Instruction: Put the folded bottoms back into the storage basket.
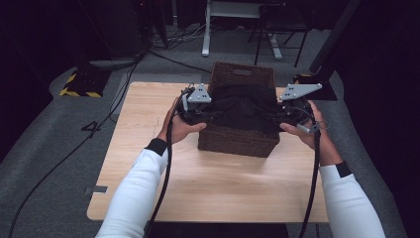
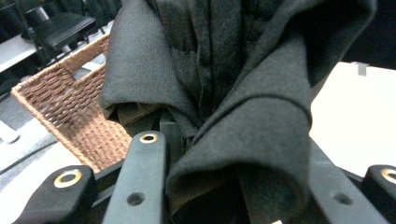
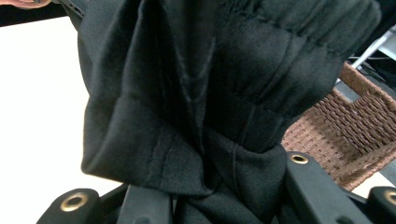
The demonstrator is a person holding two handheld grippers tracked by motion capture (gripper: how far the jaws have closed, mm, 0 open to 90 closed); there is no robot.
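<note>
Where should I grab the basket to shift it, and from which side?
Take the basket by the handle slot in its far wall, coming from above at the back: cloth and both hand-held grippers crowd the side rims, and the near wall looks solid.

In the high view, the inside of the wicker basket (image 1: 237,141) is covered by the black garment (image 1: 242,106), and the jaws of the left hand-held gripper (image 1: 198,111) and the right hand-held gripper (image 1: 292,116) are lost in its dark folds. In both gripper views the garment is cut off by the top edge, and the jaw tips are buried in cloth.
</note>
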